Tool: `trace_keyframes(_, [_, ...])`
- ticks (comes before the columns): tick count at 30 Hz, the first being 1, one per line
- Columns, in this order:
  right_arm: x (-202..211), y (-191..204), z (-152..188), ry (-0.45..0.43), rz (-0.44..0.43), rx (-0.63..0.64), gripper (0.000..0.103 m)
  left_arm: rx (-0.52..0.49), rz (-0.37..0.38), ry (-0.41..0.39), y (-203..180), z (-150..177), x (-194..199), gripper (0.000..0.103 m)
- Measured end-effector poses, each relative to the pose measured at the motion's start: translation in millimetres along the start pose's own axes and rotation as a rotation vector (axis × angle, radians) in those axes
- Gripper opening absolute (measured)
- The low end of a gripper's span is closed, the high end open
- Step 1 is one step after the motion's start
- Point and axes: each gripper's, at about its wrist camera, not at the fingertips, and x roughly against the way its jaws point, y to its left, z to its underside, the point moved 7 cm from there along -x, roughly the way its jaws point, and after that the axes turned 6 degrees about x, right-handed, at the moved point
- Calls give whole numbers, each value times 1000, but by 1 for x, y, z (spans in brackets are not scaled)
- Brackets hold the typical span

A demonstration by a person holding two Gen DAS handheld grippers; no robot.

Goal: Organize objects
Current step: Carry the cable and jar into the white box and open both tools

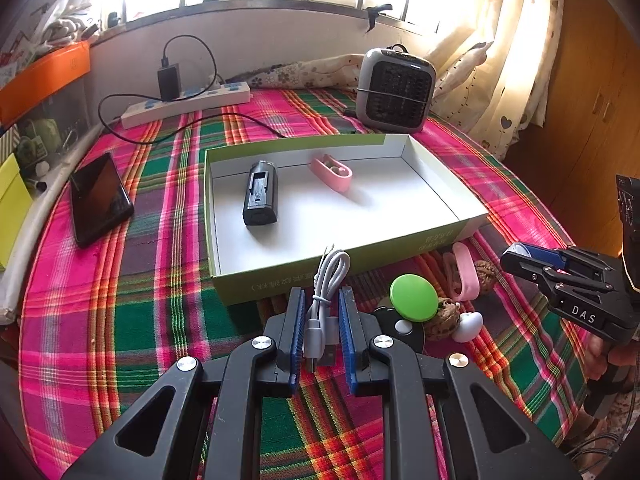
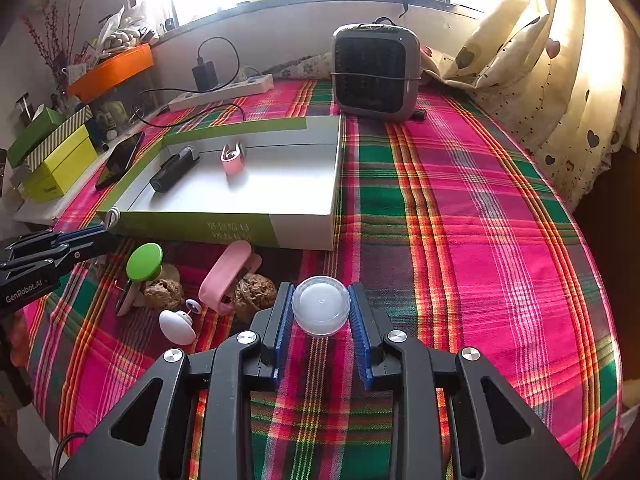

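Observation:
My left gripper (image 1: 322,300) is shut on a coiled white USB cable (image 1: 326,276), just in front of the near wall of the open green-and-white box (image 1: 272,284). In the box lie a black device (image 1: 259,194) and a pink case (image 1: 332,172). My right gripper (image 2: 320,296) is shut on a small round clear jar (image 2: 320,311), held over the plaid cloth right of the loose pile. That pile holds a green disc (image 2: 144,261), another pink case (image 2: 224,276), walnuts (image 2: 254,292) and a white earbud piece (image 2: 176,326).
A black phone (image 1: 100,198) lies left of the box. A power strip (image 1: 188,104) with charger and cable lies behind it, and a grey fan heater (image 2: 376,72) stands at the back. Boxes and an orange tray (image 2: 112,70) crowd the left. Curtains hang on the right.

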Motion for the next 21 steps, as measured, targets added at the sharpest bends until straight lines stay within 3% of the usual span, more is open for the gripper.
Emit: trace_keyframes(21, [0, 25, -69, -67, -75, 65, 28, 55, 39, -12, -5, -55, -11, 11])
